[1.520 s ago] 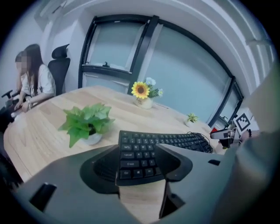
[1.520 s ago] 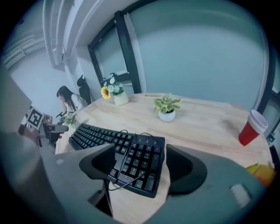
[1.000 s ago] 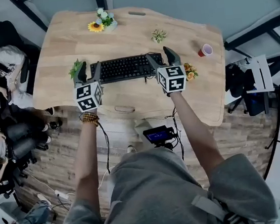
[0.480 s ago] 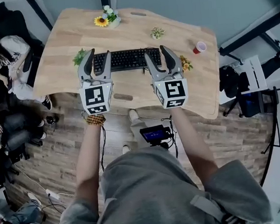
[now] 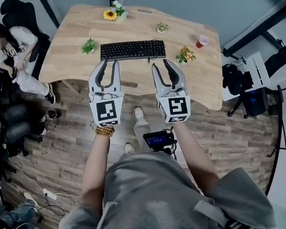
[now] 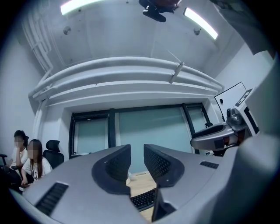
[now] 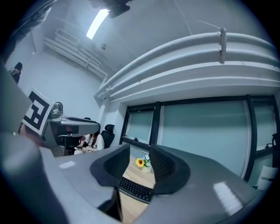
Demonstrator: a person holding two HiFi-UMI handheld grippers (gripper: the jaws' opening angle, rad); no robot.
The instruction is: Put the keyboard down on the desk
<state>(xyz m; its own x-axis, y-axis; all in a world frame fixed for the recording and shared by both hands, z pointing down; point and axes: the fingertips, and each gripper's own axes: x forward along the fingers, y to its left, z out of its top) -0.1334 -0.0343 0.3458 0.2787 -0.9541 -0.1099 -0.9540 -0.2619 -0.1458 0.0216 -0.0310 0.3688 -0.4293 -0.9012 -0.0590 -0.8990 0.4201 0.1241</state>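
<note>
The black keyboard (image 5: pixel 132 50) lies flat on the wooden desk (image 5: pixel 72 68), apart from both grippers. My left gripper (image 5: pixel 109 64) and right gripper (image 5: pixel 161 64) are held up in front of the desk's near edge, pointing at the keyboard. Both pairs of jaws are closing and stand a narrow gap apart with nothing between them. In the left gripper view the left gripper (image 6: pixel 137 151) shows a strip of keyboard (image 6: pixel 143 199) below its jaws. In the right gripper view the keyboard (image 7: pixel 135 189) lies past the right gripper (image 7: pixel 140 154).
A sunflower pot (image 5: pixel 115 13), a green plant (image 5: pixel 89 46), a small succulent (image 5: pixel 162 27), a flower bunch (image 5: pixel 185 55) and a red cup (image 5: pixel 203 41) stand around the keyboard. People sit at the left (image 5: pixel 8 44). A small screen device (image 5: pixel 158 138) hangs at my waist.
Both grippers have drawn back from the keyboard's ends towards me and risen, leaving it on the desk. Their jaws have narrowed.
</note>
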